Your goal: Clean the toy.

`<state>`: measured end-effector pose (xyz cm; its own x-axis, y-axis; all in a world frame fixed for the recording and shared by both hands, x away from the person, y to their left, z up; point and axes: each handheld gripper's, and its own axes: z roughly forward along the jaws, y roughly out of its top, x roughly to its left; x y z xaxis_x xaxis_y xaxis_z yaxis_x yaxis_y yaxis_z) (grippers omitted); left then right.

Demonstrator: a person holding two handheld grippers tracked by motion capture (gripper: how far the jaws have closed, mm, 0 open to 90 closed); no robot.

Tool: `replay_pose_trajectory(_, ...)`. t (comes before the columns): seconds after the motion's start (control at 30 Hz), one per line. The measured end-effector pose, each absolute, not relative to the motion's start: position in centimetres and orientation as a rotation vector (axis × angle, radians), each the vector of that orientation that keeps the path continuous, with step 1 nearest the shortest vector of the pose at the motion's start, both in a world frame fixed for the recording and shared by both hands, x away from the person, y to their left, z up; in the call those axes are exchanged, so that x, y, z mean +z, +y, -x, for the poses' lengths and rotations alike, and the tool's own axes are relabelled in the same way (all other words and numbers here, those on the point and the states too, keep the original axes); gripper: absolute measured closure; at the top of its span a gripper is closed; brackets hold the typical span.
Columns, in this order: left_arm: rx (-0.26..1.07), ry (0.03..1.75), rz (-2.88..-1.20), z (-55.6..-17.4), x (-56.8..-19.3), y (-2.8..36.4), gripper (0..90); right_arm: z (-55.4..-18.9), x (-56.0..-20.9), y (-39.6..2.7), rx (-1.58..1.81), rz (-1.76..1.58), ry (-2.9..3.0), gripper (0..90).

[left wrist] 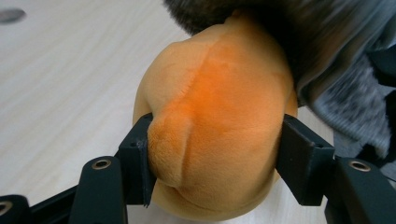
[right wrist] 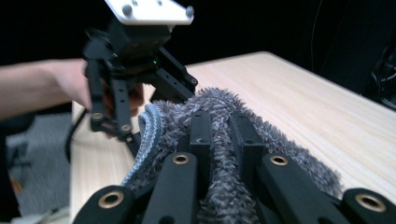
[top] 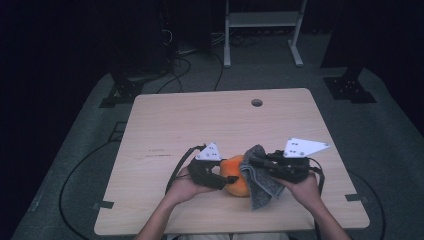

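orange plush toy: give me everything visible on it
The orange plush toy is rounded, soft and short-piled, with a deeper orange seam running down its middle and a paler underside. It sits near the front of the wooden table, between the two hands. The left gripper is clamped on it, both pads denting its sides. The grey fuzzy cloth, pinched in the right gripper, lies against its top and right side.

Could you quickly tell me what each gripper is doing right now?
Left gripper: shut on the orange plush toy.
Right gripper: shut on the grey cloth.
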<state>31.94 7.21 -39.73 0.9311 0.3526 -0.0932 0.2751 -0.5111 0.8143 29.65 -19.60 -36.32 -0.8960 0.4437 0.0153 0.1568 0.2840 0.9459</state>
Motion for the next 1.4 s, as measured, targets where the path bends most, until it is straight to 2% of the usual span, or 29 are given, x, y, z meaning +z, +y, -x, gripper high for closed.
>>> replay_pose_trajectory(0.07,0.076,0.466,-2.098,-31.9,-40.3,7.6,35.4,-30.3,-37.1,-18.6,1.602,-0.551,2.346,80.5)
replay_pose_trajectory(0.17,0.006,0.423,-2.082,-32.1,-40.9,8.2,17.5,-30.9,-38.2,-18.1,1.599,-0.559,2.375,80.6)
replay_pose_trajectory(0.2,0.017,0.412,-2.082,-32.2,-41.1,8.4,14.4,-30.9,-38.3,-18.1,1.59,-0.557,2.378,80.6)
replay_pose_trajectory(0.23,0.022,0.414,-2.088,-32.4,-41.3,8.5,14.5,-31.0,-38.4,-18.2,1.592,-0.563,2.371,80.6)
replay_pose_trajectory(0.3,0.06,0.414,-2.079,-32.5,-41.6,8.5,25.6,-31.2,-38.6,-18.6,1.599,-0.584,2.365,80.6)
replay_pose_trajectory(0.43,0.063,0.434,-2.058,-32.7,-41.7,7.9,36.6,-31.4,-39.0,-19.6,1.594,-0.625,2.335,80.5)
replay_pose_trajectory(0.77,0.044,0.417,-2.064,-33.2,-41.4,6.8,37.8,-30.3,-40.2,-23.5,1.569,-0.729,2.273,80.5)
replay_pose_trajectory(0.8,0.039,0.4,-2.061,-33.2,-41.5,6.8,36.2,-30.3,-40.4,-23.8,1.566,-0.739,2.273,80.5)
replay_pose_trajectory(0.9,0.061,0.318,-2.07,-33.0,-41.5,6.6,17.6,-30.2,-40.9,-24.5,1.578,-0.766,2.268,80.5)
replay_pose_trajectory(0.97,0.08,0.32,-2.094,-33.1,-41.9,6.2,14.0,-30.3,-41.2,-24.8,1.601,-0.781,2.262,80.5)
replay_pose_trajectory(1.07,0.045,0.346,-2.109,-33.7,-42.6,5.7,14.8,-30.4,-41.3,-24.9,1.592,-0.797,2.256,80.4)
replay_pose_trajectory(1.2,0.043,0.38,-2.099,-33.6,-42.3,5.6,29.4,-29.9,-41.1,-24.8,1.56,-0.785,2.248,80.7)
replay_pose_trajectory(1.4,0.085,0.381,-2.129,-32.9,-41.7,4.7,35.3,-28.5,-39.0,-22.1,1.545,-0.598,2.279,80.9)
